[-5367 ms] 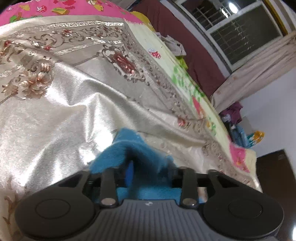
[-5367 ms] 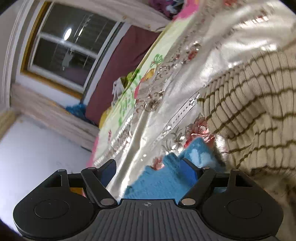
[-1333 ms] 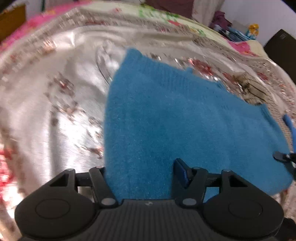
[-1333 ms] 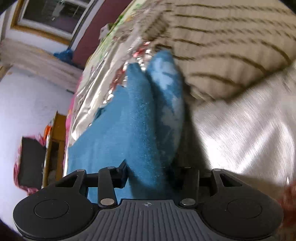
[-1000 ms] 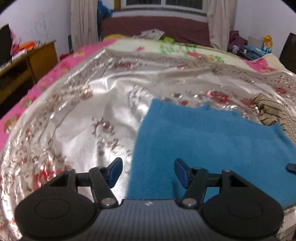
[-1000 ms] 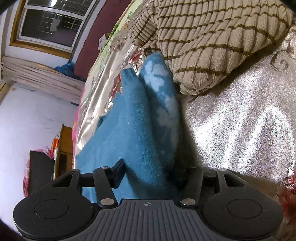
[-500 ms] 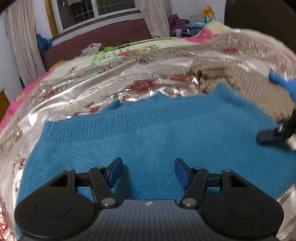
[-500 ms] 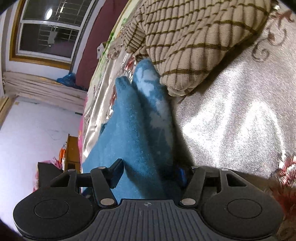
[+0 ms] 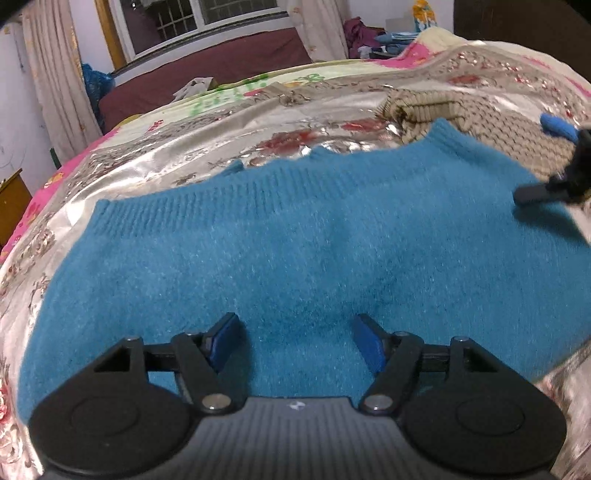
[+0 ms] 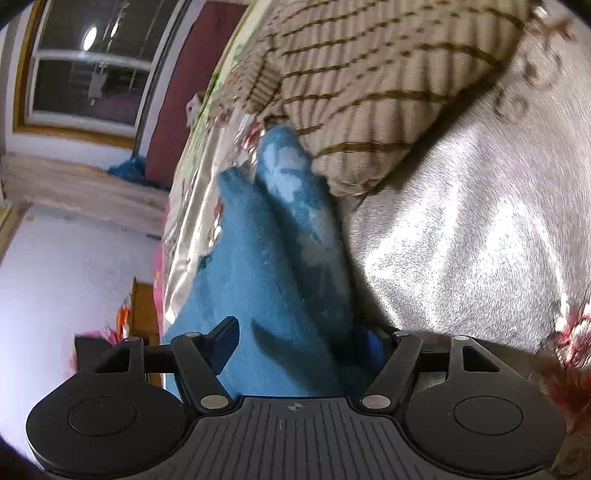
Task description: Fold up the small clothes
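A blue knit garment (image 9: 314,236) lies folded flat on the silver floral bedspread (image 9: 155,162). My left gripper (image 9: 295,338) is open just above its near edge and holds nothing. My right gripper (image 10: 301,341) is open, with the garment's folded right edge (image 10: 280,258) lying between its fingers; a lighter blue pattern shows on the inner layer. The right gripper also shows at the right edge of the left wrist view (image 9: 561,162), at the garment's far right corner.
A beige striped knit garment (image 10: 369,85) lies bunched just beyond the blue one, touching its corner; it also shows in the left wrist view (image 9: 480,118). Beyond the bed are a window (image 9: 207,14), curtains and a wooden cabinet (image 9: 11,203).
My left gripper let go of the garment and swung over it to its near edge. My right gripper opened from its grip on the folded right edge. The garment now lies flat.
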A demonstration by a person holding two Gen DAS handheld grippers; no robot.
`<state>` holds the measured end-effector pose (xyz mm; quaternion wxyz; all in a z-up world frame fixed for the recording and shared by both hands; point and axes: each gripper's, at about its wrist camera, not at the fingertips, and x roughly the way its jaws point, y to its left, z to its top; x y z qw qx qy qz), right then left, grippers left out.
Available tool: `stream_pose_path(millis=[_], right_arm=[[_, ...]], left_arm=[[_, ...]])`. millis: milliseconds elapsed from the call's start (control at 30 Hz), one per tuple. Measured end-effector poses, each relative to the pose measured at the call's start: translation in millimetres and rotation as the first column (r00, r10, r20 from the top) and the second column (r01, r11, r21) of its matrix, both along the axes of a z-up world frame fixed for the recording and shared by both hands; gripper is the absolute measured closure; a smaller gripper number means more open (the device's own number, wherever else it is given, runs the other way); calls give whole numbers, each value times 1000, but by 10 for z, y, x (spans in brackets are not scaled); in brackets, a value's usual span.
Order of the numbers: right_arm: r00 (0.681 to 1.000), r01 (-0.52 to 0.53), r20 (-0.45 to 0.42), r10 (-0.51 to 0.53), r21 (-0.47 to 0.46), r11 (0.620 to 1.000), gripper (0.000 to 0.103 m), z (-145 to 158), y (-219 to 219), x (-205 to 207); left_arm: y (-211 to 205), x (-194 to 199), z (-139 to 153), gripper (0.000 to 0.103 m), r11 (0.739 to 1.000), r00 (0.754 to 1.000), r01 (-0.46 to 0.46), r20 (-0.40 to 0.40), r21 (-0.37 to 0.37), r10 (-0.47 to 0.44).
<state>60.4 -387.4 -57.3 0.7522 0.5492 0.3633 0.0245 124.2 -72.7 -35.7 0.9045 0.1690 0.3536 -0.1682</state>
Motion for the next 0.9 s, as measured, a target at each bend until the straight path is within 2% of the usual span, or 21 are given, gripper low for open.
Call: stream_pose_path(millis=[67,167,300,367,467,633,667,733,800,867,900], right_arm=[[1000,31,5,-31,15,999,33,4,14,-4],[1000,21,1,-21,-12,1000,36,108,81,39],[999,18,47,-18,-6,1000,41,414,188,47],[997,37,70,-39,34,999,44,558,237,62],[995,41,87,-47,67,997,50,776,365,173],[994,-20,111,16,29,999,70,1051,755,460],[992,-42,115,41,9,999,71,1084,858,541],[987,-108,116,111,-28,994,69,1125,1045,676],[984,-150,76,161,-136,979,67,1201,1212,741],[982,-162,49,183,-280,946,56,1307,1280,762],[982,-162,40,184,-319,934,43,1335,1257,759]], left_arm=[[22,-23,-21,30,1000,1000,16,13,2,-16],[87,-8,-18,30,999,1000,17,6,-36,-17],[152,-29,-59,29,997,1000,20,19,-71,-18],[171,-32,-76,29,996,1000,19,22,-85,-17],[227,-27,-65,29,993,1000,23,14,-113,-22],[463,8,52,30,980,998,12,-56,-196,-24],[514,16,75,30,977,997,6,-69,-215,-21],[619,31,95,30,967,996,-16,-89,-254,-7],[672,52,77,30,959,994,-27,-110,-282,-4],[666,48,64,30,958,994,-26,-110,-285,-6],[652,36,62,30,959,994,-23,-107,-283,-7]])
